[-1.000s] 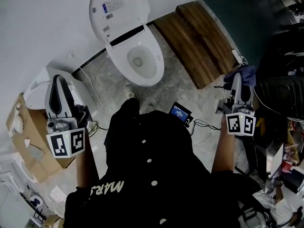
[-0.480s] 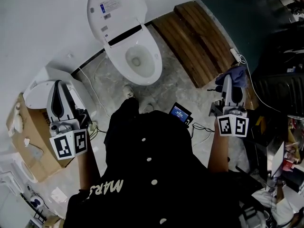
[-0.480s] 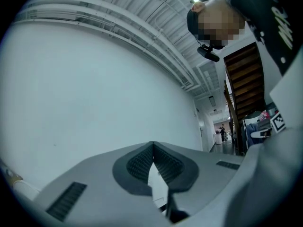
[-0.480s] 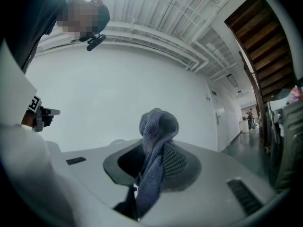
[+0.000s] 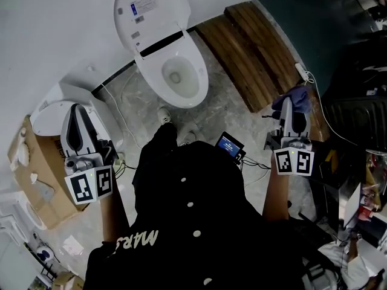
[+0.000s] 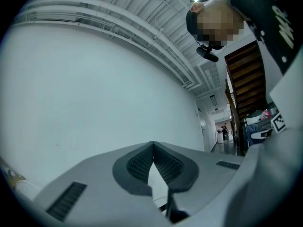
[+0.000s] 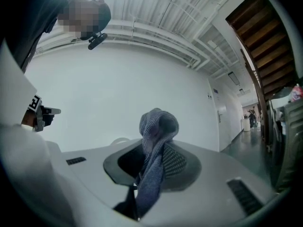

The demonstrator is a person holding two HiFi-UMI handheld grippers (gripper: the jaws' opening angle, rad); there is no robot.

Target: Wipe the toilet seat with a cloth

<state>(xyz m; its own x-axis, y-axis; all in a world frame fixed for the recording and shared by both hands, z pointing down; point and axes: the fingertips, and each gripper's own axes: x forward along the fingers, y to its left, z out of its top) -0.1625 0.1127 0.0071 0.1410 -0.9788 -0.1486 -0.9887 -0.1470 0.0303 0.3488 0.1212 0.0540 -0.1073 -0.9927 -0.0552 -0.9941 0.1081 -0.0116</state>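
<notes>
While the right tool [image 5: 289, 104] grips a grey-blue cloth [image 7: 152, 174] and the left tool [image 6: 152, 148] is closed on nothing, both stand well apart from the toilet seat [image 5: 201, 82], lid [image 5: 147, 8] raised; wiping seemingly all outstanding.

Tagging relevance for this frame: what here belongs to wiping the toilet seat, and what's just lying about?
Job: toilet, lid up; blue-grey cloth, clamped in the right gripper; left gripper, shut and empty.
Lying about: cardboard box; wooden boards; floor cables; small device with lit screen.
</notes>
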